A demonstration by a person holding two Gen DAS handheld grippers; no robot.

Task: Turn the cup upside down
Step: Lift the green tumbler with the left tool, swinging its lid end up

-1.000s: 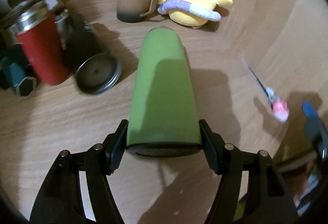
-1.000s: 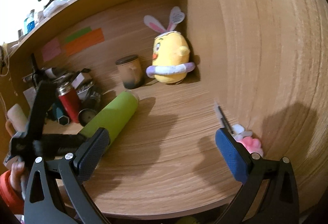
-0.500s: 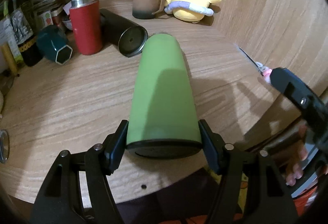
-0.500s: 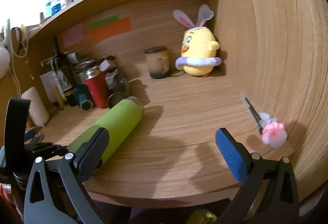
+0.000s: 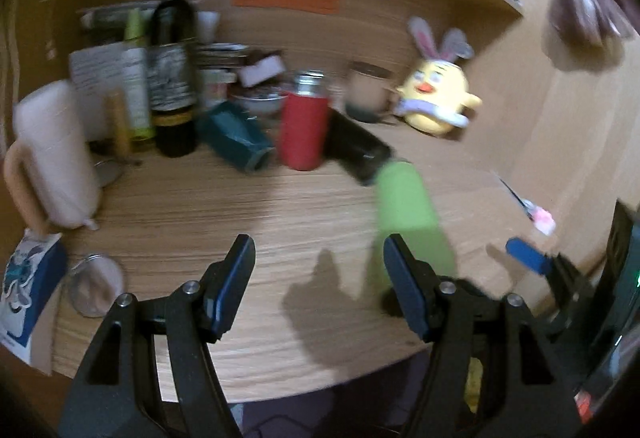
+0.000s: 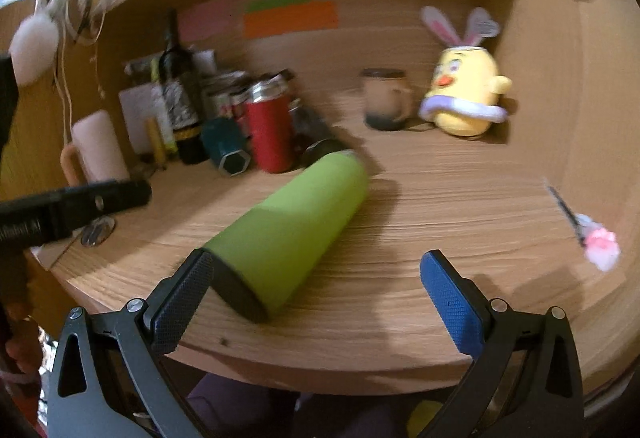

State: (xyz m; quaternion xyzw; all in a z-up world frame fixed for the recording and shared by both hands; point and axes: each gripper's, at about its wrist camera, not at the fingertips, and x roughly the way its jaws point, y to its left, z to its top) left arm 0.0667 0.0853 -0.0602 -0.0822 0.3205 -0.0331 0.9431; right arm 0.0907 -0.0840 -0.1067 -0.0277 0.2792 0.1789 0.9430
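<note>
wooden desk [image 6: 440, 205] | green cup [image 6: 288, 230] lying flat | black base toward desk edge

— How is the green cup [image 6: 294, 226] seen?
— It is laid on its side on the worktop [image 6: 440, 205], dark base at 7 o'clock, mouth pointed toward 1 o'clock.

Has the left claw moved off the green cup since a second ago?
Yes. The left claw has let go and swung left; the green cup now lies on the desk outside its right finger, nearer the red bottle.
</note>
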